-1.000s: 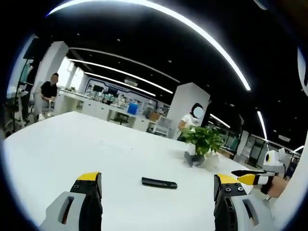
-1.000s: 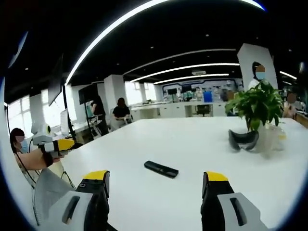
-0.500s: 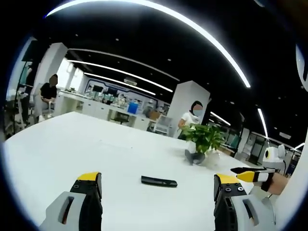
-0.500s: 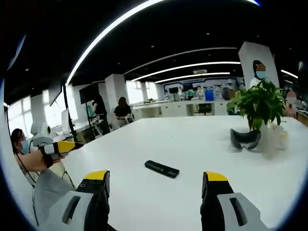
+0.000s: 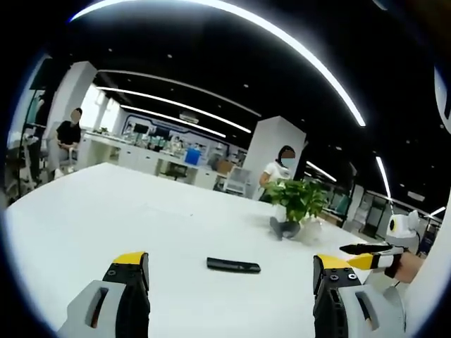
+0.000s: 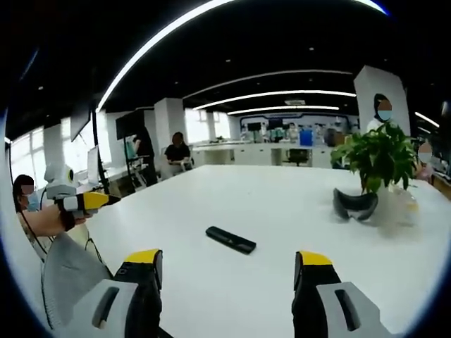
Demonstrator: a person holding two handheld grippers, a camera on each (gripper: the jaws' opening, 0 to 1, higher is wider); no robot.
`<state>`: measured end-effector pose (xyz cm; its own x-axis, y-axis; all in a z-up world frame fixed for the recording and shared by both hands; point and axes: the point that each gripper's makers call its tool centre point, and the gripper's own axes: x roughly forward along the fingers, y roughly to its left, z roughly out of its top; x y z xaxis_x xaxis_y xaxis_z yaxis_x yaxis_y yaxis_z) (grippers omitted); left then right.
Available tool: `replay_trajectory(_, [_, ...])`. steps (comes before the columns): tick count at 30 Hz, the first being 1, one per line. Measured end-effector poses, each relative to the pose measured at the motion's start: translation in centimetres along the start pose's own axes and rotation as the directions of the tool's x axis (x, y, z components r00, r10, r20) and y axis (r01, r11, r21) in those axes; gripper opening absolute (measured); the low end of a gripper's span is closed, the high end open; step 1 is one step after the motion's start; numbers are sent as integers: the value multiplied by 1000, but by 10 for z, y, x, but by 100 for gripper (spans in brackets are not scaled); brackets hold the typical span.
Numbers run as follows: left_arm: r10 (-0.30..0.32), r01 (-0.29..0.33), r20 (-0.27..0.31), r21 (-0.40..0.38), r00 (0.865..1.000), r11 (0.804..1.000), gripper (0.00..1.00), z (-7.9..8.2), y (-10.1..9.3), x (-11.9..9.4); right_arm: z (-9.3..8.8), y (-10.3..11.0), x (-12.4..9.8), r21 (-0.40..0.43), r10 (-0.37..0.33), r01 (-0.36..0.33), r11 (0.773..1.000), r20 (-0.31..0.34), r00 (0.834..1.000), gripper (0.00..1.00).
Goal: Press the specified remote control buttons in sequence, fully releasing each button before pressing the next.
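A black remote (image 5: pixel 233 265) lies flat on a wide white table (image 5: pixel 106 204), about mid-table, w/ nothing touching it. In the right gripper view the same remote (image 6: pixel 230 239) sits ahead of the jaws, well apart from them. Left gripper (image 5: pixel 229 271) has its yellow-tipped jaws spread wide, holding nothing; right gripper (image 6: pixel 225 267) is likewise wide and empty.

Judged step: approach, before any button press. Next move likely calls for bringing one gripper down over the remote, narrowing the jaws or leading w/ one tip, and lining it up on the right button.

Beyond the remote stand a potted plant (image 6: pixel 378 158) and a dark curved item (image 6: pixel 354 205) beside it. Remote's buttons are too small to make out, so the target button can't be told. Background is a large office w/ people at desks, blurred by distance.
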<state>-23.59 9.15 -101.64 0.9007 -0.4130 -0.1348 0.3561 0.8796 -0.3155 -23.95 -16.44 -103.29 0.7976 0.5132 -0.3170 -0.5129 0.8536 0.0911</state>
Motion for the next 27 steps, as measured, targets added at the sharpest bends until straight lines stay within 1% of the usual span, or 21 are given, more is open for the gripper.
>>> replay_trajectory(7, [2,-2,-32,8,999,1000,100,-7,2,1,-5,-3,-2,6,-4,4,1000,-11,1000,75])
replay_trajectory(8, [-1,1,-40,10,999,1000,100,-7,2,4,-11,-5,-2,-17,-6,5,1000,-50,999,73])
replay_trajectory(9, [3,-3,-57,12,998,1000,100,-10,3,7,-17,-9,-3,-46,-22,17,999,-92,996,69])
replay_trajectory(10, [25,-25,-103,-2,994,1000,100,-17,8,8,-21,-11,-3,-73,-32,23,997,-124,992,65])
replay_trajectory(11, [19,-24,-145,-30,989,999,100,-24,8,10,-23,-11,-2,-91,-28,16,996,-134,991,64])
replay_trajectory(12, [2,-15,-180,-71,984,997,100,-31,8,15,-21,-10,0,-83,-24,14,996,-127,992,64])
replay_trajectory(13, [-2,-16,-204,-88,979,996,100,-37,9,17,-21,-11,0,-65,-27,19,998,-122,992,63])
replay_trajectory(14, [-24,-1,-239,-103,971,995,100,-44,8,20,-20,-10,0,-58,-14,7,998,-123,992,63])
replay_trajectory(15, [-34,8,-251,-106,967,994,100,-47,8,22,-20,-9,0,-46,-1,-5,999,-122,992,62])
replay_trajectory(16, [-45,16,-290,-104,956,994,100,-55,7,24,-20,-9,0,-44,1,-6,999,-123,992,60])
replay_trajectory(19, [-70,42,-361,-83,930,996,100,-68,6,31,-25,-8,1,-36,9,-14,999,-139,990,59])
replay_trajectory(20, [-73,40,-397,-91,915,995,100,-75,7,35,-27,-8,1,-31,9,-14,999,-145,989,59])
replay_trajectory(21, [-94,51,-420,-113,902,992,100,-79,4,37,-29,-8,1,-26,10,-15,1000,-153,988,58])
replay_trajectory(23, [-150,79,-421,-182,895,980,100,-80,-3,48,-33,-7,-1,-31,19,-25,999,-168,986,55])
replay_trajectory(24, [-168,83,-427,-210,889,974,100,-80,-4,53,-34,-6,-1,-40,21,-28,999,-171,985,52])
replay_trajectory(25, [-175,89,-440,-208,881,974,100,-82,-4,57,-35,-6,-3,-46,23,-32,998,-176,984,49])
replay_trajectory(26, [-176,97,-448,-194,877,976,100,-82,-4,62,-37,-6,-4,-44,23,-31,999,-178,984,49])
replay_trajectory(27, [-174,116,-477,-148,861,982,100,-85,-2,67,-37,-7,-4,-41,21,-29,999,-180,984,49])
